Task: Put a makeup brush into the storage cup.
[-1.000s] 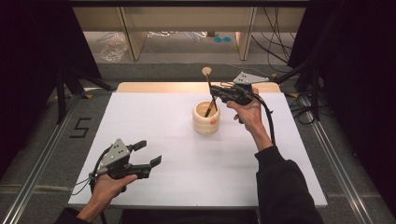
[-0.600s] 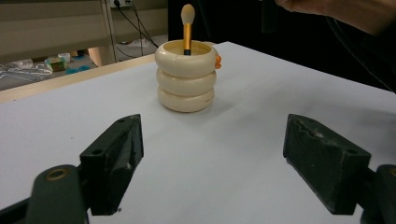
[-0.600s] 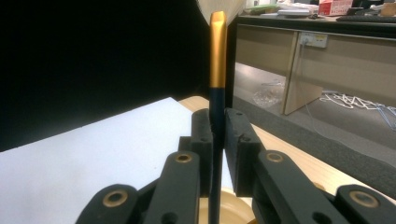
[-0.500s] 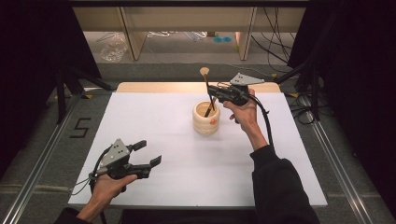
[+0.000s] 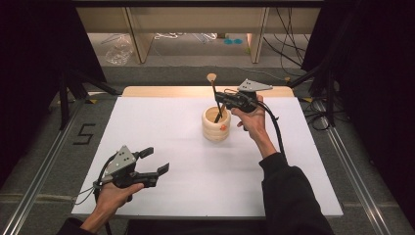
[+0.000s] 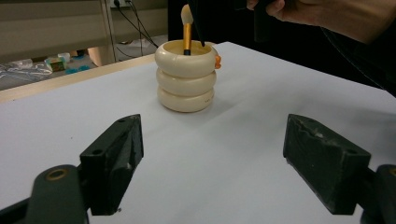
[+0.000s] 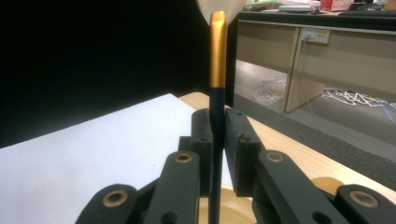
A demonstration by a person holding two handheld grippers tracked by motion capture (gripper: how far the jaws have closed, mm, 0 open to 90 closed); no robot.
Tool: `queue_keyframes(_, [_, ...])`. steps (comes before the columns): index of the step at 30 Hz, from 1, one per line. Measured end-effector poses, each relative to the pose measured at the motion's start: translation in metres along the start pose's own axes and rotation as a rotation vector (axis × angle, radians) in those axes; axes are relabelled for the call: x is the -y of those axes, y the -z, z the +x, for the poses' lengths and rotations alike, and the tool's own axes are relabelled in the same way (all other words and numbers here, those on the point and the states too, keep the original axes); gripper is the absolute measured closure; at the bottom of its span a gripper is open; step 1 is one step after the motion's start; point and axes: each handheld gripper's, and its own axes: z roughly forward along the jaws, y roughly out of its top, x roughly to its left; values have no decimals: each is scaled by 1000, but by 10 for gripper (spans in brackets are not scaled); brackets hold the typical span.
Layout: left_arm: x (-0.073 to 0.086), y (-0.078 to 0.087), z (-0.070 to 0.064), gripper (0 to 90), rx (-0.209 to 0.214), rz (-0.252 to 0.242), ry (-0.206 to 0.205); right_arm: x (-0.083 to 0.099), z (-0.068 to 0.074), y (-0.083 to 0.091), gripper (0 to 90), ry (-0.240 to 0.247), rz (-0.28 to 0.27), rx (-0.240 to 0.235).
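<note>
A cream ribbed cup (image 5: pixel 216 127) (image 6: pixel 187 77) stands on the white table (image 5: pixel 195 161), right of its middle. My right gripper (image 5: pixel 221 99) (image 7: pixel 216 149) hovers just above the cup's rim, shut on the black handle of a brush (image 5: pixel 213 93) (image 7: pixel 217 51). The brush has a gold ferrule with pale bristles on top, and its lower end dips into the cup. A second, shorter gold-ferruled brush (image 6: pixel 187 32) stands inside the cup. My left gripper (image 5: pixel 154 160) (image 6: pixel 219 163) is open and holds nothing, low over the front left of the table.
A small orange knob (image 5: pixel 223 128) sticks out of the cup's side. A wooden strip (image 5: pixel 161 91) runs along the table's far edge. Metal rails (image 5: pixel 44 161) flank the table. Desks, cables and a plastic bag lie on the floor beyond.
The held brush's head has shifted slightly left and the right gripper has barely moved. The left gripper has stayed still.
</note>
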Motion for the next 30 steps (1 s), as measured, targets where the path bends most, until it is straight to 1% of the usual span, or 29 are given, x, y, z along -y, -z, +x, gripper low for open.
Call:
queue_keyframes(4, [0, 0, 0, 202, 0, 1, 0, 3, -1, -2, 834, 2, -2, 0])
queue_keyframes(6, [0, 0, 0, 202, -1, 2, 10, 6, -1, -3, 834, 4, 11, 0])
queue_keyframes(7, [0, 0, 0, 202, -1, 2, 1, 7, -1, -4, 834, 9, 18, 2])
queue_keyframes(8, [0, 0, 0, 202, 0, 1, -2, 9, 0, -5, 834, 3, 23, -3])
queue_keyframes(12, [0, 0, 0, 202, 0, 0, 0, 13, 1, -7, 834, 5, 38, -5])
queue_keyframes(13, [0, 0, 0, 202, 0, 0, 0, 14, 2, -8, 834, 7, 46, 1])
queue_keyframes(14, [0, 1, 0, 202, 0, 0, -1, 15, 2, -8, 834, 10, 49, -5])
queue_keyframes(15, [0, 1, 0, 202, 0, 1, -1, 16, 2, -8, 834, 3, 55, 0])
queue_keyframes(17, [0, 1, 0, 202, 0, 1, 0, 19, 1, -9, 834, 1, 60, -6])
queue_keyframes(18, [0, 1, 1, 202, 0, 1, -2, 20, 1, -9, 833, 0, 72, 3])
queue_keyframes(22, [0, 1, 0, 202, 1, 2, -1, 23, 1, -10, 833, 3, 70, -3])
queue_keyframes(25, [0, 0, 0, 202, 4, -3, 0, 24, 2, -10, 833, 10, 92, 6])
queue_keyframes(27, [0, 1, 0, 202, 1, 1, -1, 26, 2, -10, 833, 4, 88, 4])
queue_keyframes(28, [0, 1, 0, 202, 1, 1, -1, 27, 2, -9, 833, 4, 99, 1])
queue_keyframes(30, [0, 1, 0, 202, 1, 0, 1, 28, 2, -8, 833, 8, 103, 6])
